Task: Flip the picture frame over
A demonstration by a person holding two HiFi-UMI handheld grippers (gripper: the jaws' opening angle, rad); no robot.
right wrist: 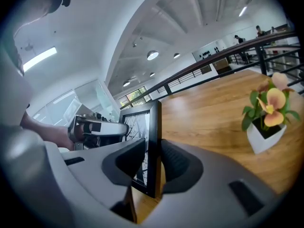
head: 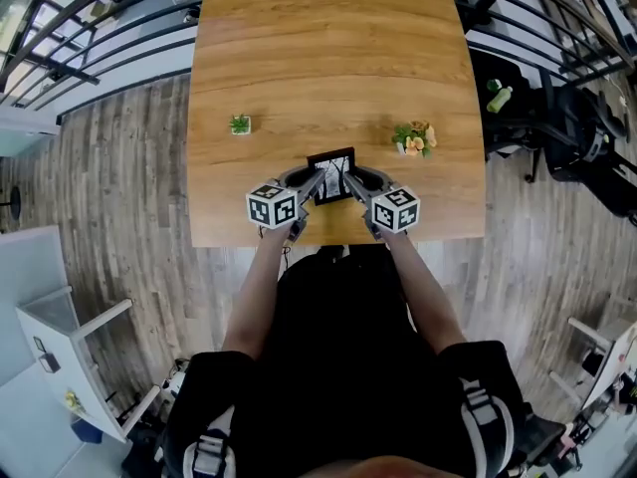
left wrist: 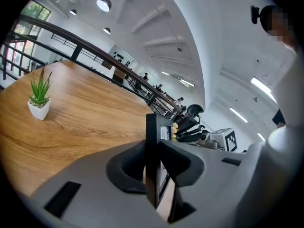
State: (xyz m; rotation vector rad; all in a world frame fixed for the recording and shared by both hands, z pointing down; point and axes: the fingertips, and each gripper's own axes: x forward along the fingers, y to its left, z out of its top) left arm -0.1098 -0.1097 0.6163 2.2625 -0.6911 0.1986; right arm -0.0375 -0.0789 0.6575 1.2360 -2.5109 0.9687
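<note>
A black picture frame with a pale tree picture is held on edge over the near part of the wooden table, its picture side towards the person. My left gripper is shut on its left edge, and my right gripper is shut on its right edge. In the left gripper view the frame runs edge-on between the pads of the left gripper. In the right gripper view the frame sits between the pads of the right gripper, its lower corner close to the tabletop.
A small green plant in a white pot stands to the left of the frame, also in the left gripper view. A pot of orange flowers stands to the right. The table's front edge lies just behind the grippers.
</note>
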